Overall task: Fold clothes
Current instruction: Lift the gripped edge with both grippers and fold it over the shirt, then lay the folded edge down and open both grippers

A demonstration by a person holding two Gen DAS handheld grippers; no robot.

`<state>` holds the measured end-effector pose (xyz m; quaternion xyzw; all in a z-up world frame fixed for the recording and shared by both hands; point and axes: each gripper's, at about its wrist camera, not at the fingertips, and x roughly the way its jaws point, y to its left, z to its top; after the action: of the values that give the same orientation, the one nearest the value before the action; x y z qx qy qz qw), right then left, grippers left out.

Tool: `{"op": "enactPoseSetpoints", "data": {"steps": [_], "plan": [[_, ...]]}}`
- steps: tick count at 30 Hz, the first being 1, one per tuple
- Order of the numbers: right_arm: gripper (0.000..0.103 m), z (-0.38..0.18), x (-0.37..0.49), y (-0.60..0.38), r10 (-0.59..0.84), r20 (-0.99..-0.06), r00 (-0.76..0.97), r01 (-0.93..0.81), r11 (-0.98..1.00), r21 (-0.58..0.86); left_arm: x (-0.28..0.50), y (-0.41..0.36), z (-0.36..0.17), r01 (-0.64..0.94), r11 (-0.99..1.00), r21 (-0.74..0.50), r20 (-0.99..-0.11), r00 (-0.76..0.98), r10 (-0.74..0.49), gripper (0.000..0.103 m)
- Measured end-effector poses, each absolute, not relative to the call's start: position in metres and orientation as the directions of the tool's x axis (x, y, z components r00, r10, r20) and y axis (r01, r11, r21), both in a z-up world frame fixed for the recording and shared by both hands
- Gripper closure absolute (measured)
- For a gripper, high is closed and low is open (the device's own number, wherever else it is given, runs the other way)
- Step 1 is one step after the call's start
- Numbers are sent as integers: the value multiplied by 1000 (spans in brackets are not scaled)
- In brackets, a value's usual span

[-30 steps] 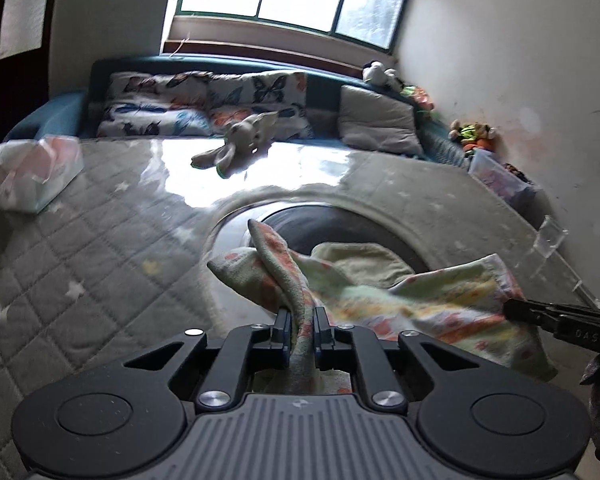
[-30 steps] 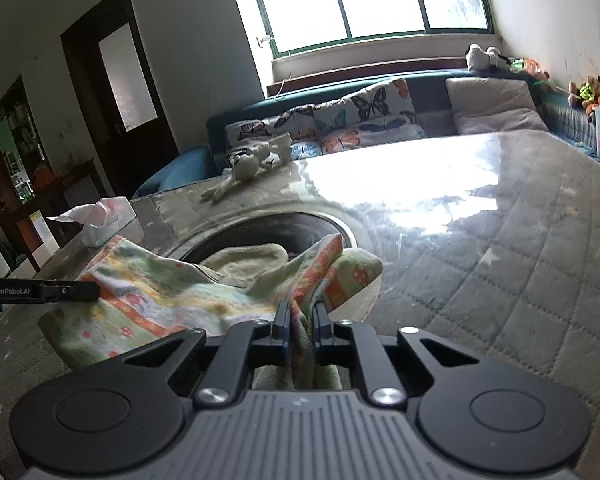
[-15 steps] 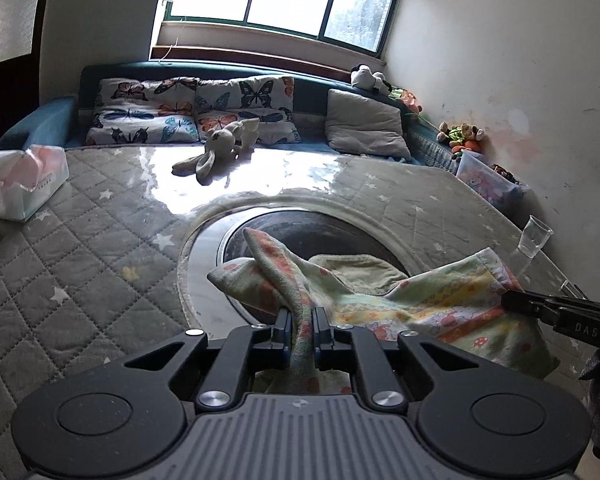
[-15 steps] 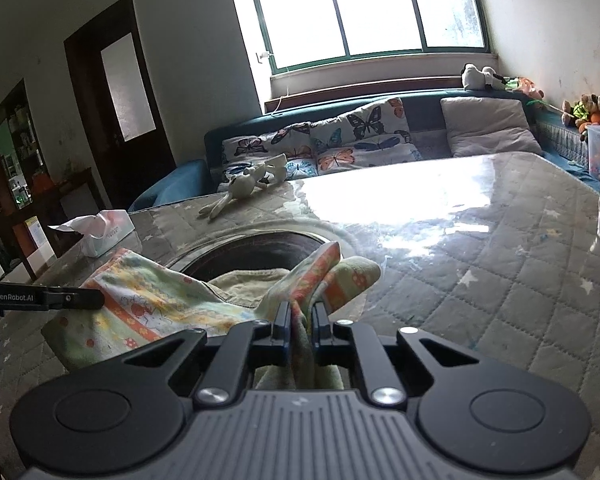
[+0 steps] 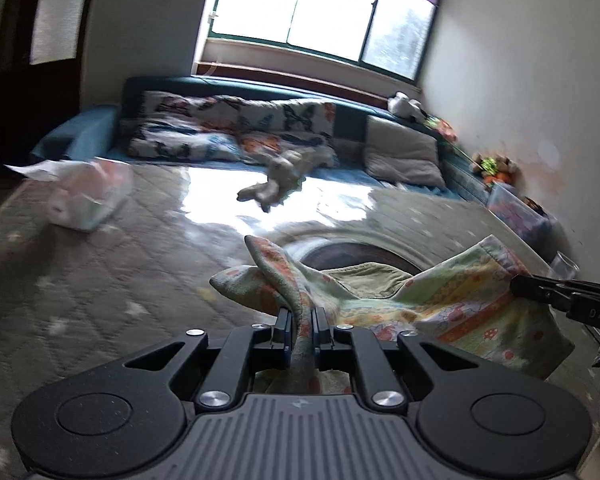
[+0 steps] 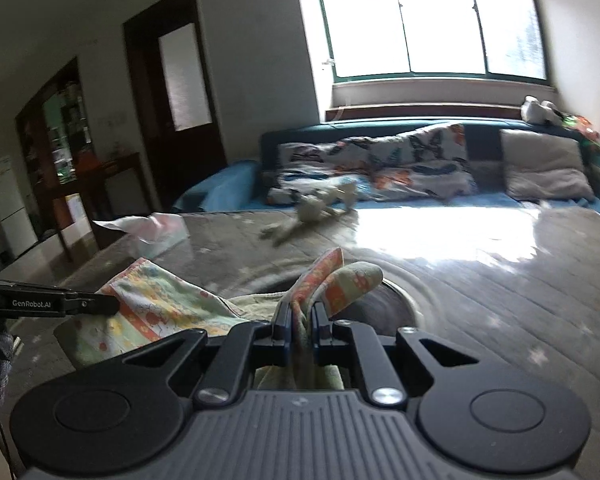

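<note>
Quilted grey bench [image 5: 100, 280] fills my view below a bright window [image 6: 432, 28]. My left gripper [image 5: 300, 322] and right gripper [image 6: 300, 320] are each clamped on a corner of the patterned cloth [image 5: 452, 308], which stretches crosswise between them above the bench. Blur smears the background; the cloth's lower edge is hidden.

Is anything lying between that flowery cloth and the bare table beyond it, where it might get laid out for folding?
Nothing visible lies close ahead. Both grippers, left gripper and right gripper, already pinch the cloth. The toy rabbit and tissue box lie farther back.
</note>
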<state>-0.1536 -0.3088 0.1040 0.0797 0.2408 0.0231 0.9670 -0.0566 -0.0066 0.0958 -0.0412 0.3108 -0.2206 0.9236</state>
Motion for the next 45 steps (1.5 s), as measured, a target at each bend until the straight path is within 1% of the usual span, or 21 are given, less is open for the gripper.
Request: {"op": "enactPoseSetpoints", "data": {"steps": [8, 19, 21, 24, 25, 29, 32, 45], "plan": [[95, 119, -102, -254, 198, -438, 877, -138, 976, 167, -50, 57, 112, 256, 950, -177, -534, 786, -311, 93], [95, 122, -44, -187, 303, -443, 844, -259, 953, 158, -43, 129, 117, 104, 984, -145, -533, 829, -166, 93], [95, 119, -37, -176, 315, -447, 837, -269, 949, 164, -43, 137, 116, 84, 987, -135, -534, 833, -144, 94], [95, 116, -28, -162, 328, -456, 828, -282, 945, 167, -43, 148, 115, 52, 991, -124, -536, 837, -111, 99], [95, 114, -25, -160, 329, -464, 822, -284, 944, 166, -42, 151, 114, 43, 991, -123, -538, 837, -104, 99], [95, 99, -16, -150, 315, -515, 797, -276, 949, 152, -40, 157, 103, 36, 991, -126, -561, 821, -101, 99], [95, 91, -18, -150, 298, -531, 793, -273, 953, 128, -41, 158, 92, 36, 989, -141, -584, 804, -112, 99], [95, 86, -18, -165, 242, -564, 789, -215, 970, 116, -39, 145, 69, 50, 988, -146, -643, 754, -133, 96]]}}
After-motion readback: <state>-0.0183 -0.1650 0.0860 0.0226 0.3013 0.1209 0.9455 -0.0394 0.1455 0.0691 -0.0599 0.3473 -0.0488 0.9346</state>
